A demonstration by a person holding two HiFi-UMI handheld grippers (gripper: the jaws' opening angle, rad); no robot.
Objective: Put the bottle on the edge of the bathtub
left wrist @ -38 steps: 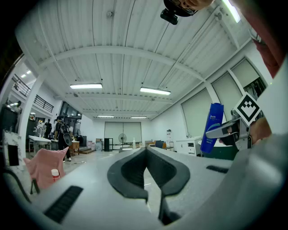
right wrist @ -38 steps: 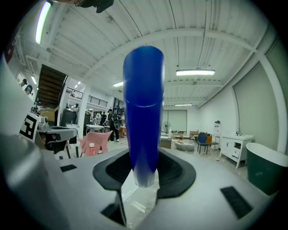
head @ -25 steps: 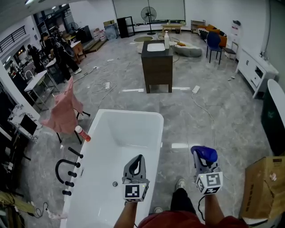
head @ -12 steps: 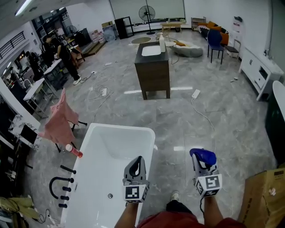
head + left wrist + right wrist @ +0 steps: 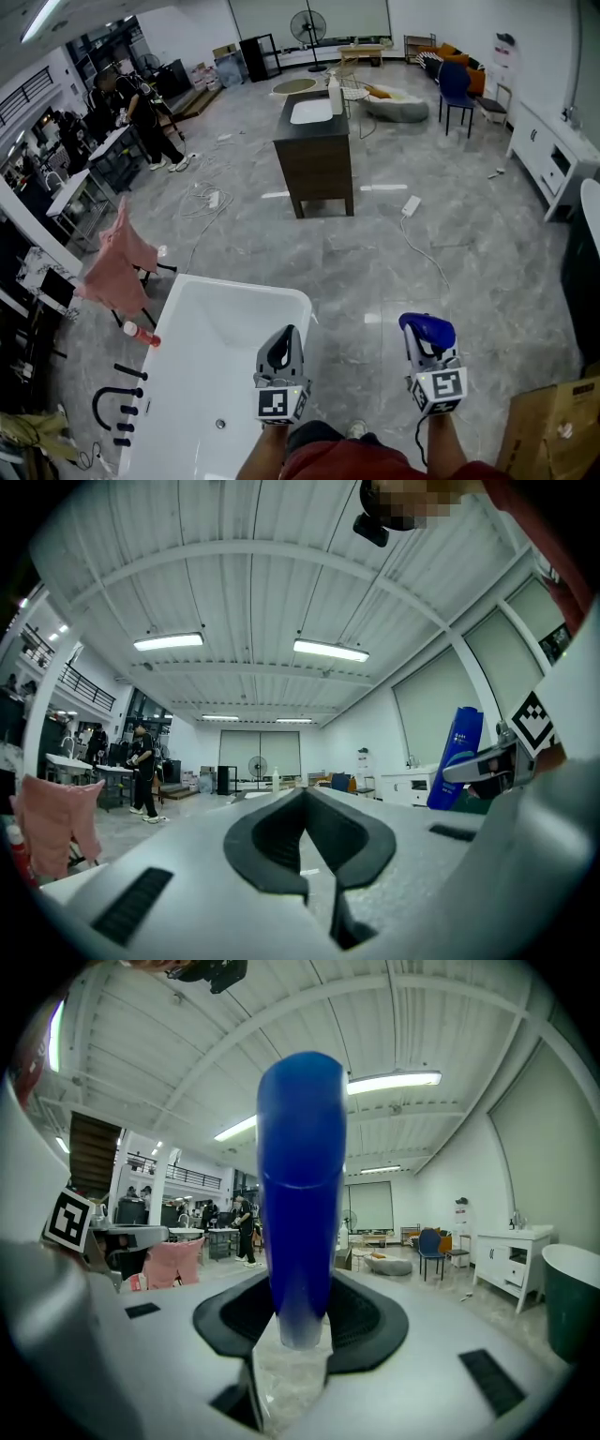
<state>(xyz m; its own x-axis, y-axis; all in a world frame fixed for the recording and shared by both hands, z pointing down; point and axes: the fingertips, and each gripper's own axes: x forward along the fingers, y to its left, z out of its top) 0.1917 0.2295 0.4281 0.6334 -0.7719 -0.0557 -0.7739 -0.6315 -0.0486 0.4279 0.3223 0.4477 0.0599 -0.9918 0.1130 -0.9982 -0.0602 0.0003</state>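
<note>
The blue bottle (image 5: 428, 327) stands upright in the right hand-held gripper (image 5: 427, 345), whose jaws pinch it near its lower end, so most of its length rises free above the pads. It hangs over the bare floor, well apart from the bathtub (image 5: 239, 283), which lies to the person's left. The left hand-held gripper (image 5: 282, 352) hovers above the tub's near right rim with its jaws pressed together and nothing between them.

The placing has not begun, and the risks lie in the landing. The rim looks narrow, smooth and rounded, and the bottle is tall. If it comes down tilted or off the middle of the ledge, it could tip into the basin or out onto the floor. The low grip leaves the top free to swing if the crossing is hurried. A red-capped bottle (image 5: 141, 334) and black tap fittings (image 5: 117, 412) sit along the far left side, away from the near rim.
</note>
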